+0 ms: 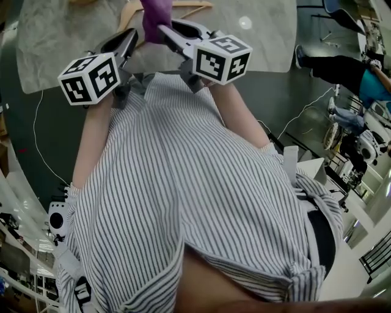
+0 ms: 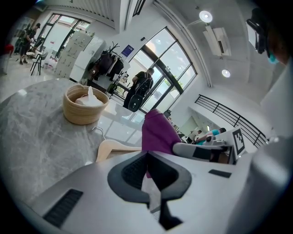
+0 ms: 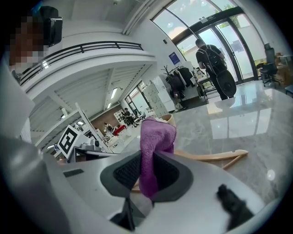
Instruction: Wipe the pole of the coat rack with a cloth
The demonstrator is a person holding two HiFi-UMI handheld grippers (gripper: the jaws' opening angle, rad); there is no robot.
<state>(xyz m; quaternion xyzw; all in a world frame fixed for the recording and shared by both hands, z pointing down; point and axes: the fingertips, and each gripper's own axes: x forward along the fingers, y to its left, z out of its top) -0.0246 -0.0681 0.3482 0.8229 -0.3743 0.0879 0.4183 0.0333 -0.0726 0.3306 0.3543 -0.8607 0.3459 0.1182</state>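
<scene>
My right gripper (image 3: 147, 155) is shut on a purple cloth (image 3: 155, 137), which sticks up out of its jaws. In the head view the same cloth (image 1: 156, 15) shows at the top edge, above the right gripper (image 1: 166, 30). My left gripper (image 2: 147, 154) is shut with nothing between its pads, and it sits just left of the cloth (image 2: 158, 132). In the head view the left gripper (image 1: 125, 46) is close beside the right one. Both are held over a marble table (image 1: 61, 36). No coat rack pole is near the grippers.
A wooden hanger (image 2: 114, 147) lies on the marble table just beyond the jaws. A wicker basket (image 2: 84, 107) with white cloth stands farther back. A loaded coat rack (image 2: 110, 61) and a person with a backpack (image 2: 139, 89) are far off by the glass doors.
</scene>
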